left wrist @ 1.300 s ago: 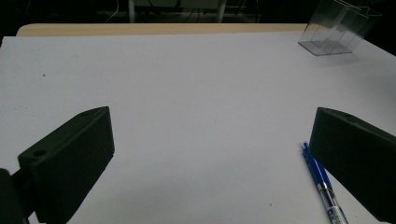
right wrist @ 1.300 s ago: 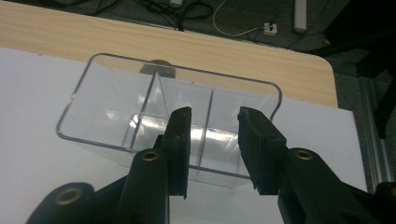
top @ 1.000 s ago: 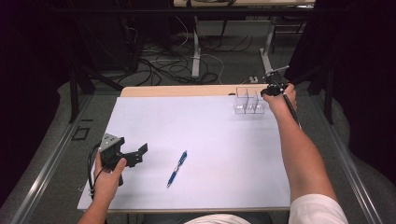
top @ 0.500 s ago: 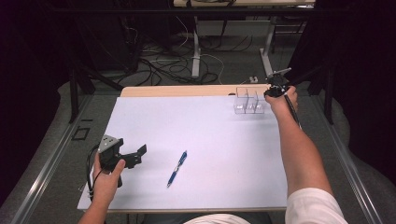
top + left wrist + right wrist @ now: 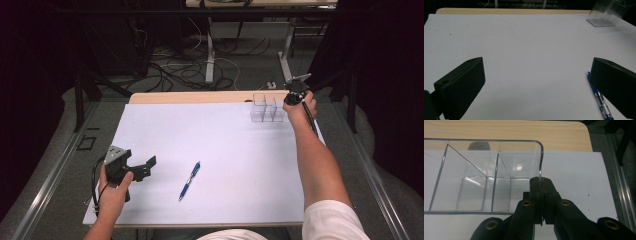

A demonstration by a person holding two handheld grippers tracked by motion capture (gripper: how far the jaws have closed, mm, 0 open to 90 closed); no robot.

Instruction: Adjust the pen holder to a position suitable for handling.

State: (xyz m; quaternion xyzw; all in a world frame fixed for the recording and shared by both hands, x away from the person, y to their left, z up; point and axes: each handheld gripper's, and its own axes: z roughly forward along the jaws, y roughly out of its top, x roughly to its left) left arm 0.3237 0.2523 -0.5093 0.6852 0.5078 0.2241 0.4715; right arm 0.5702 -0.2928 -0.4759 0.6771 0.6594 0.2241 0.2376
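A clear plastic organizer with several compartments stands at the table's far right. My right gripper is shut on its right wall; in the right gripper view the jaws pinch that thin wall between them, gripper, organizer. A blue pen lies on the white sheet, near the front centre. My left gripper rests at the front left, open, just left of the pen. The left gripper view has its jaws spread wide, gripper, with the pen beside the right jaw and the organizer far off.
The table is covered by a white sheet, with a strip of bare wood along the back edge. Cables and table legs lie on the floor beyond. A metal rail runs along the right side.
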